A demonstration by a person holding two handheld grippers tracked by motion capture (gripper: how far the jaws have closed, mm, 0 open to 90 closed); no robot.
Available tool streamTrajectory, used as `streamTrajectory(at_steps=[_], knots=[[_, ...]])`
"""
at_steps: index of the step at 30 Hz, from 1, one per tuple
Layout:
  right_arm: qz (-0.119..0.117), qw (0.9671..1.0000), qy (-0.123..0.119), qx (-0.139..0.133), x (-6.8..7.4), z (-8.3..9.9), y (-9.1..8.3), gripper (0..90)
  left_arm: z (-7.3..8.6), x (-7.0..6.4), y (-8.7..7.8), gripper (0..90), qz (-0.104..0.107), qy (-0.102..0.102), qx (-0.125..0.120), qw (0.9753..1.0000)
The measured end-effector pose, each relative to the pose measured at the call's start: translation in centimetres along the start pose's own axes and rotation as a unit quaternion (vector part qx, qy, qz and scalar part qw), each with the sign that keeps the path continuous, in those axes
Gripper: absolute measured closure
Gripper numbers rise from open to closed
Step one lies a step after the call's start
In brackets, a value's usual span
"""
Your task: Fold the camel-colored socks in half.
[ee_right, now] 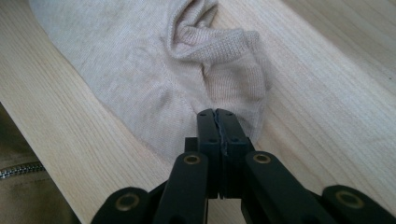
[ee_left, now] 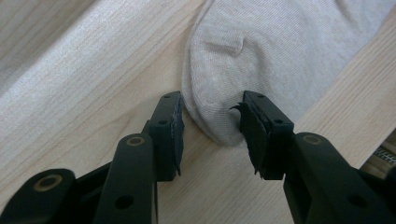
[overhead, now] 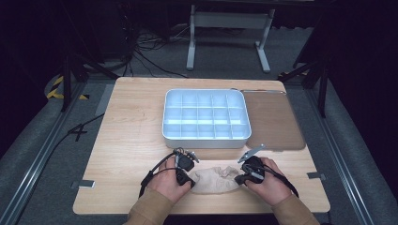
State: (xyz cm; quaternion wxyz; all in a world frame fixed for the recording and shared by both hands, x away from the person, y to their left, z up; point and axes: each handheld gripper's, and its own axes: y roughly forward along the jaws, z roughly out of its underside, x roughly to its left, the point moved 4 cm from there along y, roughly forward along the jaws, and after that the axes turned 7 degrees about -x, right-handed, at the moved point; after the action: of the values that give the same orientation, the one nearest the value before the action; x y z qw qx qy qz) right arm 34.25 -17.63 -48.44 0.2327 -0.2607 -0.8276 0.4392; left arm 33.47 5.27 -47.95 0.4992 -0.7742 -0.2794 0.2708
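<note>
Sock [overhead: 213, 180] position: flat on the tabletop [overhead: 131, 136] at its near edge, well short of the white divider tray [overhead: 205, 115] and lying between the two grippers.

Left gripper [ee_left: 210, 116]: jaws spread, one on each side of the rounded end of the sock, with neither pad yet gripping the fabric. Right gripper [ee_right: 218, 122]: jaws pressed together at the edge of the sock's opposite end, near the ribbed cuff; the right gripper view appears to show a fold of fabric pinched there, though the amount caught cannot be confirmed.

Recommended procedure: lower the left gripper until both pads bracket the fabric edge, then close squarely so that both layers are taken. Keep the right gripper steady to hold the sock taut. Lift both ends level before moving toward the tray, beyond the sock. Beside the tray lies a brown pouch [overhead: 274, 123] with a zipper; keep clear of it.
</note>
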Motion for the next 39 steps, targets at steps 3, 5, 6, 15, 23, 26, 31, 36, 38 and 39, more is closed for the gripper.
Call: streamTrajectory(at_steps=[3, 5, 6, 15, 23, 26, 31, 36, 38, 39], knots=[[0.005, 1.0, -0.003, 0.0, 0.1, 0.0, 0.0, 90.0, -0.1, -0.5, 0.1, 60.9, -0.014, 0.008, 0.004, 0.9999], [0.006, 1.0, -0.004, 0.0, 0.1, 0.0, 0.0, 90.0, -0.1, -0.5, 0.1, 63.4, -0.009, 0.008, 0.004, 0.9999], [0.007, 1.0, -0.005, 0.0, 0.2, 0.0, 0.0, 90.0, -0.1, -0.5, 0.1, 67.3, 0.0, 0.005, 0.002, 1.0], [0.002, 1.0, -0.002, -0.003, 0.2, 0.0, 0.0, 89.9, -0.2, -0.6, 0.0, 84.3, 0.005, -0.001, 0.001, 1.0], [-0.006, 0.9996, 0.007, -0.026, 0.1, -0.2, -0.8, 89.9, -0.1, 0.0, -1.1, 84.9, 0.005, -0.012, -0.004, 0.9999], [-0.004, 0.9993, 0.007, -0.037, 0.1, -0.4, -1.0, 89.9, 0.0, 0.4, -1.7, 84.9, 0.004, -0.015, -0.009, 0.9998], [-0.014, 0.9989, 0.001, -0.046, 0.7, -0.9, -0.6, 89.9, 0.3, 0.6, -2.8, 85.0, 0.004, -0.02, -0.016, 0.9997], [-0.019, 0.9991, -0.01, -0.037, 1.4, -1.1, 0.5, 89.9, 0.8, 1.0, -3.6, 85.1, 0.003, -0.025, -0.014, 0.9996], [-0.02, 0.9991, -0.015, -0.034, 1.5, -1.2, 0.9, 89.9, 1.0, 1.1, -3.8, 85.1, 0.004, -0.029, -0.014, 0.9995], [-0.021, 0.9991, -0.017, -0.032, 1.6, -1.2, 1.1, 89.8, 1.2, 1.2, -3.9, 85.1, 0.003, -0.029, -0.012, 0.9995]])
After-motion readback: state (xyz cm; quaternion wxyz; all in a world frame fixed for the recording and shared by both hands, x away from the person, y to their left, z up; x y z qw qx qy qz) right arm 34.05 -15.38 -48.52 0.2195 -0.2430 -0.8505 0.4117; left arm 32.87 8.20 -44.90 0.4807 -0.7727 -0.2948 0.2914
